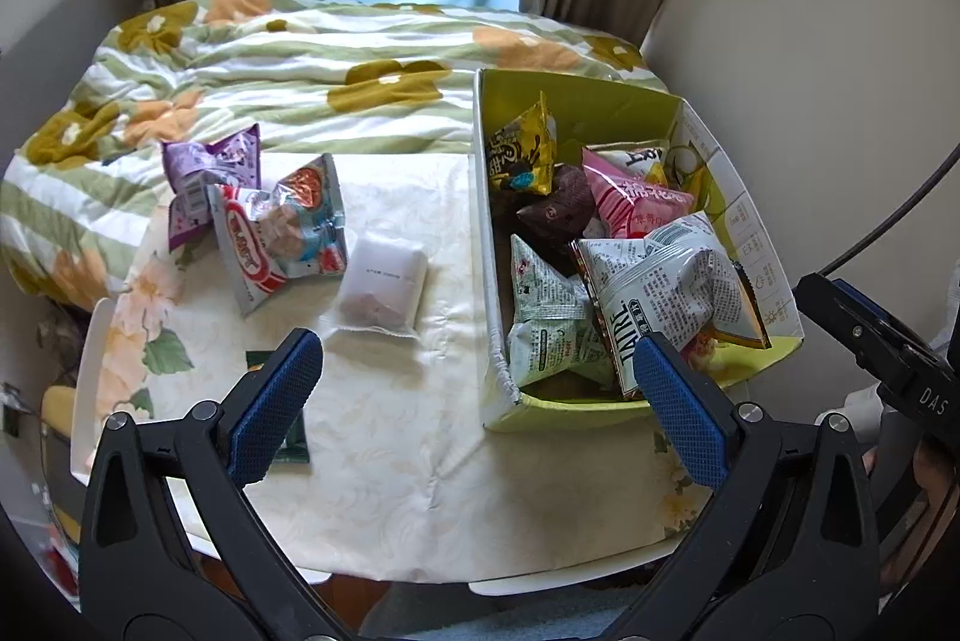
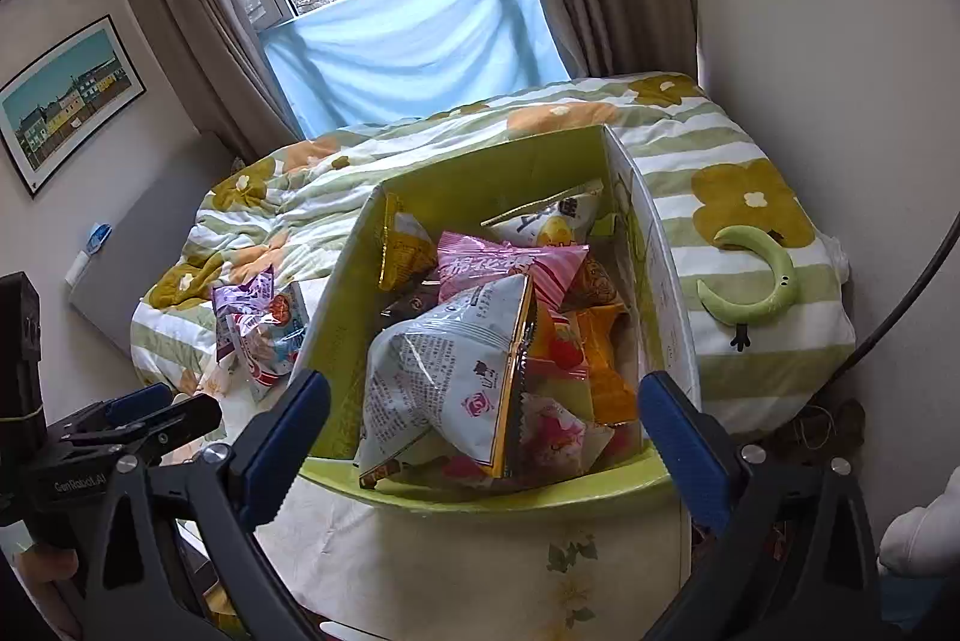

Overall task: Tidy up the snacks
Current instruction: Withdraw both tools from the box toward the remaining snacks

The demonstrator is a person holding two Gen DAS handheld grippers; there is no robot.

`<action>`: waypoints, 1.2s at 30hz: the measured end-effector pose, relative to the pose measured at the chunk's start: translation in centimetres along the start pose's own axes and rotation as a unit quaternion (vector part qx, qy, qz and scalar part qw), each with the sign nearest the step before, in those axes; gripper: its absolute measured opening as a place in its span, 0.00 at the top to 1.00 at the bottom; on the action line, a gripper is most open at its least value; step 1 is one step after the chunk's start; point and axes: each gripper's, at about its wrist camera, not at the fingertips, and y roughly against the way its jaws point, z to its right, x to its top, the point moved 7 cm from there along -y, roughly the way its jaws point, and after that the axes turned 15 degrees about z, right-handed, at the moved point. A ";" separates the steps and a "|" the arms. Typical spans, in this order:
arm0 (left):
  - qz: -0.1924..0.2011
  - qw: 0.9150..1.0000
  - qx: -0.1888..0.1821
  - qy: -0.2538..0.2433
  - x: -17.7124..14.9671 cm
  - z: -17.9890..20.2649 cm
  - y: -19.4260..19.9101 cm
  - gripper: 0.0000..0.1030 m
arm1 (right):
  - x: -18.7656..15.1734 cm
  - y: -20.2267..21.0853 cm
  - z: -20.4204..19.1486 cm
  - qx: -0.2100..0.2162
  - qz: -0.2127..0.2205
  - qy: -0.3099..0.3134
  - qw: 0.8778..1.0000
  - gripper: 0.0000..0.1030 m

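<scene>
Behind everything a bed with a flowered, green-striped quilt [image 1: 288,59] fills the room up to the curtained window, and you work on the cream floral tablecloth [image 1: 384,437] in front of it.

Most snacks already sit in the yellow-green cardboard box [image 1: 489,293]. Three are left on the cloth: a crumpled purple packet [image 1: 207,173], a red-and-blue crinkled foil bag [image 1: 282,227] lying against it, and a small clear pouch with dark pieces [image 1: 381,290] just beside the box.

These look light, puffy and slippery, so pinch a sealed edge rather than the air-filled belly, which would likely squash.

Your left gripper [image 1: 474,389] stands wide open and empty near the pouch. Your right gripper [image 2: 483,419] hangs over the box, jaws spread, nothing pressed between them.

Watch the box wall and the silver-white printed bag [image 2: 444,371] heaped high; a dark green packet [image 1: 294,437] hides partly under your left finger.
</scene>
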 end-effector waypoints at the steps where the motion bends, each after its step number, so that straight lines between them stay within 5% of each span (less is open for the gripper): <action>1: 0.005 1.000 0.004 -0.001 0.2 -0.2 0.6 0.00 | 0.2 0.2 -0.2 0.003 0.002 0.002 1.000 0.01; 20: 0.049 0.993 0.088 0.067 0.8 -13.0 7.1 0.00 | 2.1 0.3 -11.1 0.102 0.021 0.073 0.992 0.01; 36: 0.018 0.998 0.038 0.051 7.0 -27.7 -0.6 0.00 | -0.7 -10.0 -25.0 0.101 -0.013 0.080 0.992 0.01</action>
